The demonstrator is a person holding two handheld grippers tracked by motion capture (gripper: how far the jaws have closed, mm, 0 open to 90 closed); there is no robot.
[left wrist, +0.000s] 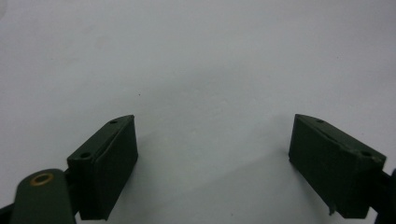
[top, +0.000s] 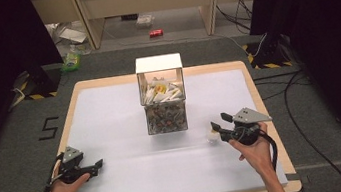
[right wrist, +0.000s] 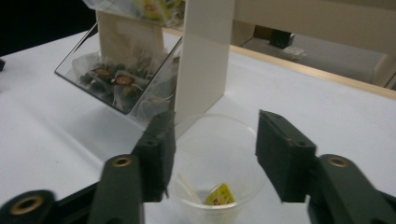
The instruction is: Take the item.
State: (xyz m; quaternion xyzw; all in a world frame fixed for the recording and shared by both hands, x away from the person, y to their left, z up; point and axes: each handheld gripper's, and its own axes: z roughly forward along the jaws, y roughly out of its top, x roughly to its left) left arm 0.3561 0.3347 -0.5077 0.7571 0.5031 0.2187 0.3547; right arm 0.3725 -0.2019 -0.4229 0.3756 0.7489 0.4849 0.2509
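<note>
Black jaws of the right gripper (right wrist: pixel 212 156) stood apart above a clear cup (right wrist: pixel 215 163), a yellow-tagged tea bag (right wrist: pixel 219 196) lying inside, unheld. Left gripper (left wrist: pixel 212 163) rested wide open over bare table (left wrist: pixel 196 56).

the left hand (top: pixel 62 184) holds the left gripper (top: pixel 98 164) low at the near left, with its black jaws wide apart and pointing toward the middle. the right hand (top: pixel 252 149) holds the right gripper (top: pixel 216 124) at the near right, with its jaws apart too and pointing left. both forearms come in from the bottom edge, and a grey three-cornered plate (top: pixel 251 114) sits on top of the right gripper.
</note>
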